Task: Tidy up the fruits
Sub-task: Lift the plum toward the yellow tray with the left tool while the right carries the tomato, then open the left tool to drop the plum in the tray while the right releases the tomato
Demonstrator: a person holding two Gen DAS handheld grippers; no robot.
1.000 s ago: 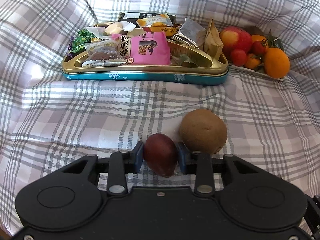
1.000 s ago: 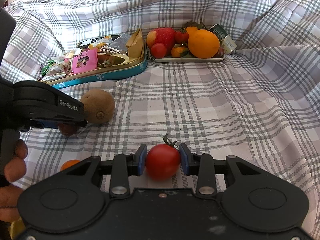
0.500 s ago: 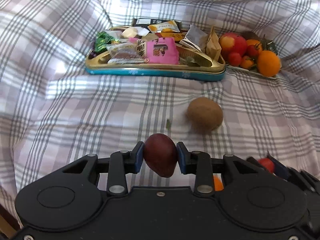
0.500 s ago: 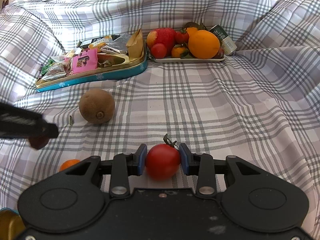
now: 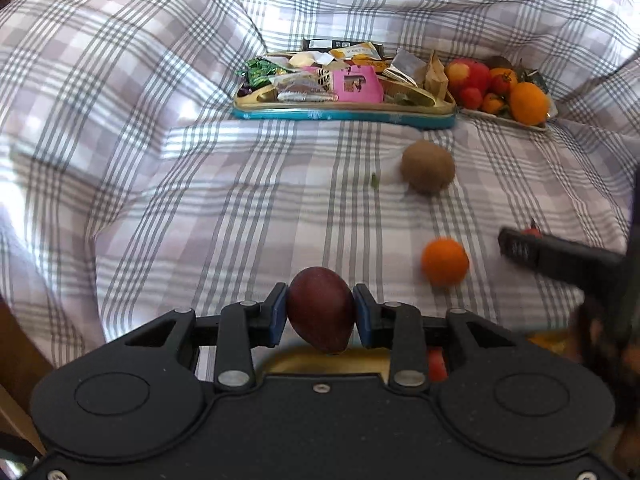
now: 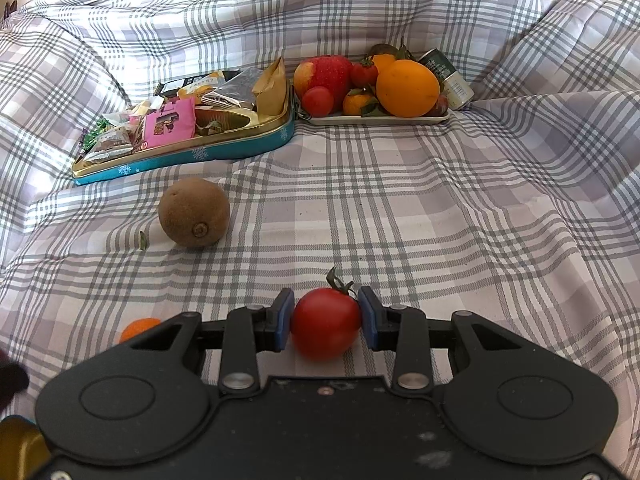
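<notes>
My left gripper (image 5: 320, 312) is shut on a dark maroon egg-shaped fruit (image 5: 321, 310), held above the checked cloth. My right gripper (image 6: 326, 322) is shut on a red tomato (image 6: 326, 324) with a green stem, low over the cloth. A brown kiwi (image 5: 428, 166) (image 6: 194, 212) and a small orange mandarin (image 5: 445, 261) (image 6: 138, 326) lie loose on the cloth. At the back a white fruit tray (image 6: 380, 120) (image 5: 504, 118) holds an apple, a large orange, tomatoes and mandarins. The right gripper's black finger (image 5: 560, 256) shows at the right of the left wrist view.
A gold and teal tin tray (image 5: 344, 114) (image 6: 188, 156) full of snack packets sits left of the fruit tray. A green can (image 6: 446, 76) lies behind the fruit. A gold rim (image 5: 320, 360) shows just below the held maroon fruit. The cloth rises in folds all around.
My left gripper has drawn back and up with the maroon fruit, away from the kiwi; the mandarin and right gripper have come into its view. The right gripper kept still with the tomato.
</notes>
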